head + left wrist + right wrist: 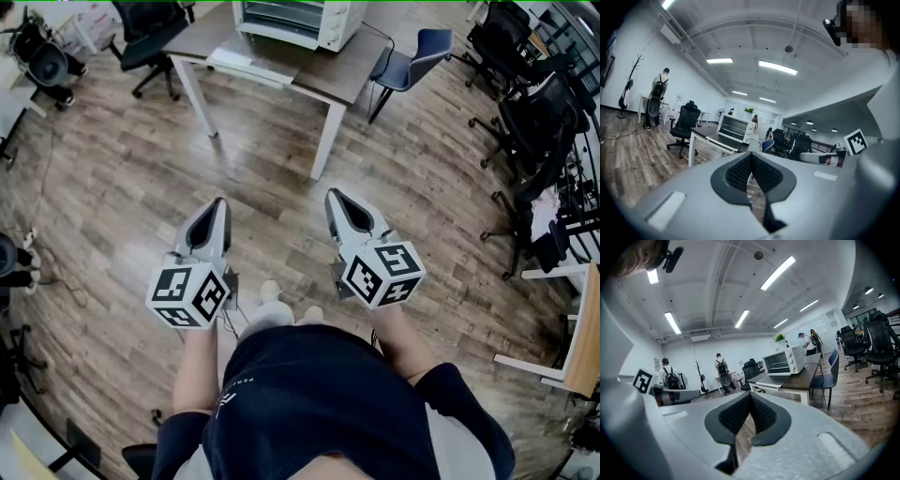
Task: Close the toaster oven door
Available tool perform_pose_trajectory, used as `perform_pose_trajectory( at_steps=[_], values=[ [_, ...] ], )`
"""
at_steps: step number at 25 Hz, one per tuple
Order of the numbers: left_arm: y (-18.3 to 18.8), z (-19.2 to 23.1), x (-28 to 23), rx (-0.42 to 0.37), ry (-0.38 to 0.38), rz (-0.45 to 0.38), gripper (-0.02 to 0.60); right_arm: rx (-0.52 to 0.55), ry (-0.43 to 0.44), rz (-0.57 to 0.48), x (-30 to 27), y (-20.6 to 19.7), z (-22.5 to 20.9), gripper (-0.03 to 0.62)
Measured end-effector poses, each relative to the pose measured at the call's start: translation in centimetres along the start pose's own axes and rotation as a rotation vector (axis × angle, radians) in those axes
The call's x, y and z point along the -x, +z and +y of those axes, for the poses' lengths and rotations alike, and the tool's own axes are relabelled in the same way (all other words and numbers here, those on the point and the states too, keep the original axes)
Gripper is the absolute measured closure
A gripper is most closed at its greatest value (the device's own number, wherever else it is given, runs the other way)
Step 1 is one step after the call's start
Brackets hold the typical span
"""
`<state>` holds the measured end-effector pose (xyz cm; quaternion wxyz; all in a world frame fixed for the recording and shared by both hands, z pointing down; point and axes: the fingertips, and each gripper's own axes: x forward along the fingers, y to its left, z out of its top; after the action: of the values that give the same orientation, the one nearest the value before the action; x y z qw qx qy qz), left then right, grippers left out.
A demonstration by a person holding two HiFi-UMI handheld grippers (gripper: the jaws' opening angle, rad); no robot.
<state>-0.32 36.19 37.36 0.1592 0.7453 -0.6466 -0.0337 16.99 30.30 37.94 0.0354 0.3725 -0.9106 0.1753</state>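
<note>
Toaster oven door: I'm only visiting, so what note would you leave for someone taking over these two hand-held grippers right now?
Left gripper: shut, empty, held over the floor.
Right gripper: shut, empty, alongside it.
Toaster oven stands on the table some way ahead; its door is folded down, open.
Done: nothing yet.
Left: walk up, then push the door shut.

Open-plan office. Wood-look plank floor [122, 206] runs throughout. Black swivel chairs [530, 122] cluster at right side. White-legged tabletop [319, 70] stands mid-room (toaster oven [300, 21] sits on it), blue visitor chair [412, 54] just beside it. Long strip lights [777, 67] hang on high white ceiling. Coat stand [628, 86] by wall, potted plant [780, 338] at far end. People with backpacks [723, 371] stand near more furniture at back.
</note>
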Motion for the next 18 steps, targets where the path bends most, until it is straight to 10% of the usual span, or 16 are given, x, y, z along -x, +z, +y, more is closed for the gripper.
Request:
perform_pose_trajectory(
  at_steps=[18],
  values=[
    [-0.2, 4.1, -3.1, 0.156, -0.076, -0.045, 0.568, -0.056, -0.027, 0.006, -4.6, -0.8, 0.1, 0.592]
  ],
)
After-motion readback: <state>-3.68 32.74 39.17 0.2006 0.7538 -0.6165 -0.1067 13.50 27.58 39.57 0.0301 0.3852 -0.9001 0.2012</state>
